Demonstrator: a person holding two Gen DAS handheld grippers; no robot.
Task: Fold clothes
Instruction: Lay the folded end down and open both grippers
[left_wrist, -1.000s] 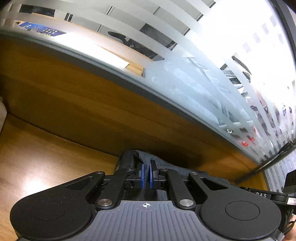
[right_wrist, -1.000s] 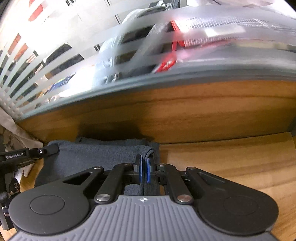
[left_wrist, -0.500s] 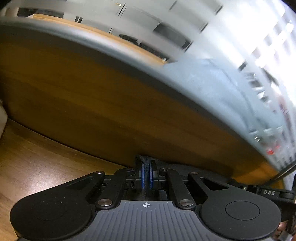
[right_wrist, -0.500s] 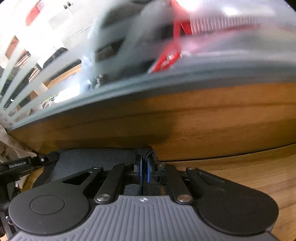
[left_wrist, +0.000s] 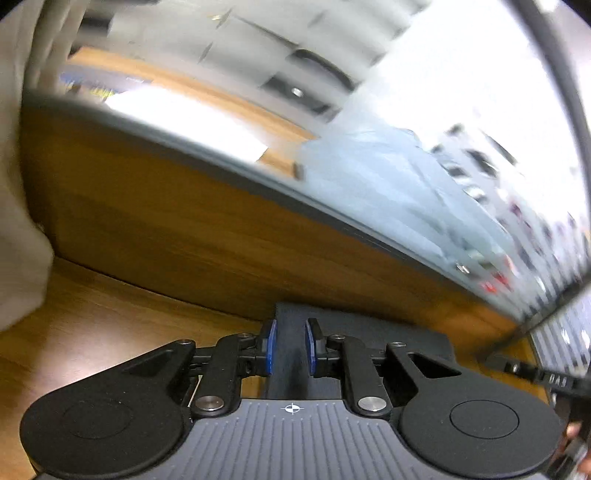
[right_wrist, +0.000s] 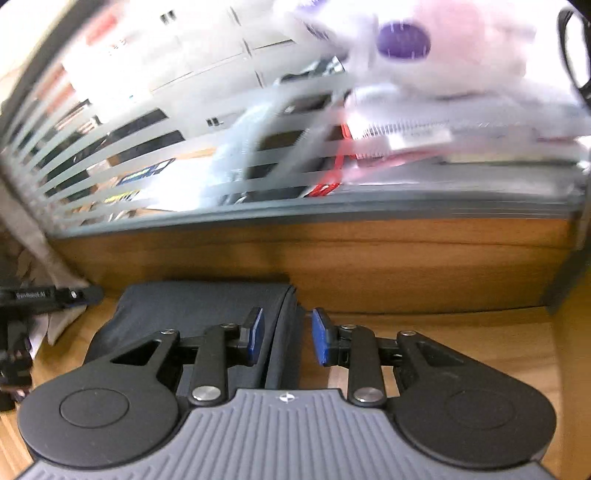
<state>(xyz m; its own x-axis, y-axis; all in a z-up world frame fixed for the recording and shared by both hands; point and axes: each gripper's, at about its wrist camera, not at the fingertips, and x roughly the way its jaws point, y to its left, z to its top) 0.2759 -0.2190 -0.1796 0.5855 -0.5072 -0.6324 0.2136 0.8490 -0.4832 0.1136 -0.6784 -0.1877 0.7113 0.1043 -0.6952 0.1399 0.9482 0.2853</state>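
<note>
Right wrist: folded garment (right_wrist: 192, 310) beneath opening right hand-held gripper (right_wrist: 286, 336).

Both views are wrist fisheyes, close and low over the wooden table (left_wrist: 92, 332), looking forward and downward along blue-padded fingers toward the striped glass partition (right_wrist: 147, 147). Each frame's bottom is filled by its own gripper body. Shared: the dark folded garment (right_wrist: 192, 306) at lower centre, the wood back panel (left_wrist: 184, 221), and the partition.
</note>
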